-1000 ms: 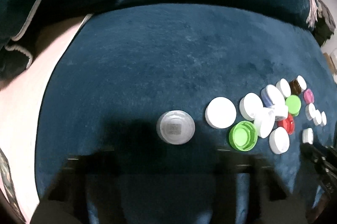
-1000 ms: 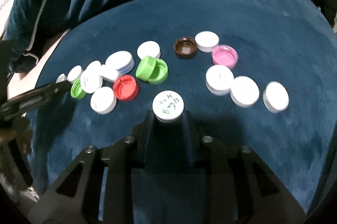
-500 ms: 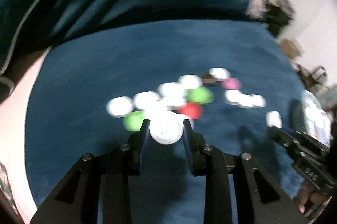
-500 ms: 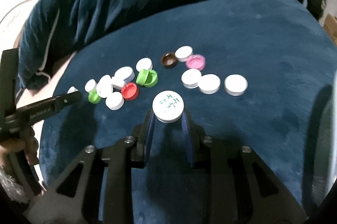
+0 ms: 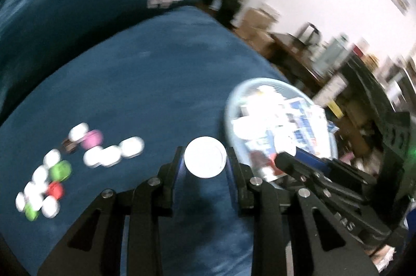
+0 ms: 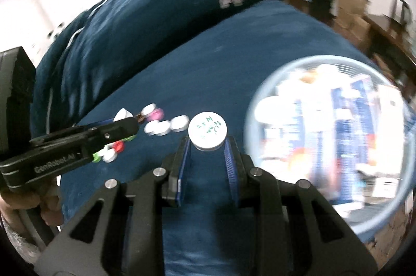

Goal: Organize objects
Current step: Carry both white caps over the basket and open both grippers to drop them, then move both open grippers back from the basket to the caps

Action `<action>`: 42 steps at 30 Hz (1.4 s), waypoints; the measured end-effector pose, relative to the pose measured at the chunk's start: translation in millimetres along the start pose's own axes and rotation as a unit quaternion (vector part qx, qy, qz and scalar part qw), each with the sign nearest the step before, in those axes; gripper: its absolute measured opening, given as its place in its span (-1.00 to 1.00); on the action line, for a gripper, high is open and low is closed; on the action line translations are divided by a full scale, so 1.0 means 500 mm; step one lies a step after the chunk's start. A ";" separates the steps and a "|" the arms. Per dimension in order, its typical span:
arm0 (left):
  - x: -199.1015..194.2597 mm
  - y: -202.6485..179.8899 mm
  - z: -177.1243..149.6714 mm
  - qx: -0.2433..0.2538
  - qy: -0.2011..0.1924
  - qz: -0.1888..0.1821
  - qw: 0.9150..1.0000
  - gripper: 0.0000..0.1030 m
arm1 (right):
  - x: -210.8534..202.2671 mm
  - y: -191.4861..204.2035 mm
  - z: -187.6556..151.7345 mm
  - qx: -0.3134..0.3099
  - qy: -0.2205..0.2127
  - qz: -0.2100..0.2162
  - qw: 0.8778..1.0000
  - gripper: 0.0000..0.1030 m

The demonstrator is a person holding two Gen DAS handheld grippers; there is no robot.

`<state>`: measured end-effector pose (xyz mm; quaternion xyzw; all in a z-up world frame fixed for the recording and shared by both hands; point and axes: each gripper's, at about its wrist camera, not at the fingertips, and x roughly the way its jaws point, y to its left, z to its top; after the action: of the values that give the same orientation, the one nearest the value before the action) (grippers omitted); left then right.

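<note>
A: Bottle caps (image 5: 104,157) lie loose on the blue cloth (image 5: 145,94), bunched to the left in the left wrist view; white ones mostly, with a pink cap (image 5: 91,139), a green cap (image 5: 61,170) and a red cap (image 5: 55,189) among them; all blurred.

B: And the tongs?

A: Each is clamped on a cap; the left gripper (image 5: 205,161) pinches a plain white cap (image 5: 205,157) between its fingers, held clear above the cloth; the right gripper (image 6: 207,143) pinches a white cap with green writing (image 6: 207,130) the same way.

B: What lies around them?

A: A pale blue basket (image 6: 262,94) sits on the right edge of the cloth, well apart from the pile; it holds white and blue packets, too blurred to name; beyond it are cardboard boxes (image 5: 256,21) and dark furniture against a white wall.

B: Anything in the way?

A: From the left wrist view the right gripper's body crosses the basket's near rim; from the right wrist view the left gripper (image 6: 122,129) lies across the cap pile and hides several caps; a hand (image 6: 28,200) grips its handle at the lower left.
</note>
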<state>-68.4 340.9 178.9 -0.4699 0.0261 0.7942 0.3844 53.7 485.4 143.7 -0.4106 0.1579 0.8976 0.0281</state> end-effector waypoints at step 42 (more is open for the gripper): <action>-0.027 0.015 0.014 0.043 -0.005 0.148 0.988 0.99 | -0.047 -0.060 0.066 -0.023 -0.059 -0.051 0.997 0.99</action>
<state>-74.8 330.7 190.6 -0.4397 0.1275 0.8430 0.2824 50.7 525.9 173.4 -0.3652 0.1142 0.9210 0.0734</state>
